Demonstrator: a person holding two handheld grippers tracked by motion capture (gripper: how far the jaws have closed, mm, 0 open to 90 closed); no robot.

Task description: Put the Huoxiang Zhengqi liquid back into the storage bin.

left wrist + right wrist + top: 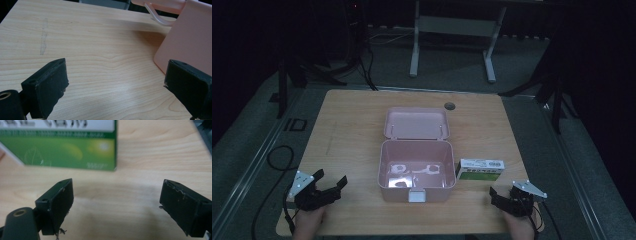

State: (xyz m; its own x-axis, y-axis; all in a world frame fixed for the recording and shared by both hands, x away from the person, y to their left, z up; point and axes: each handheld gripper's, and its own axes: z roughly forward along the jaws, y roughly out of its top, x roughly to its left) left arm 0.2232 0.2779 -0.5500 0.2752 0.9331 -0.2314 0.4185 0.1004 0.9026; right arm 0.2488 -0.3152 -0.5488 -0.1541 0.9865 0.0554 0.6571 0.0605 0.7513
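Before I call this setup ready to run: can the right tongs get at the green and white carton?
Probably yes. The right tongs stand open with bare table between them and the carton, which lies beside the pink box.

Bench (352, 125) looks like pale smooth wood-grain laminate, the pink box (417, 172) is glossy smooth plastic, the green carton (480, 169) is shiny printed cardboard, and both hand-held gripper pads (58, 202) are matt black, slightly scuffed rubbery stuff.

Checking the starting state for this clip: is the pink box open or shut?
Open. The pink box has its lid swung back and lying flat on the table, so the inside shows in the high view.
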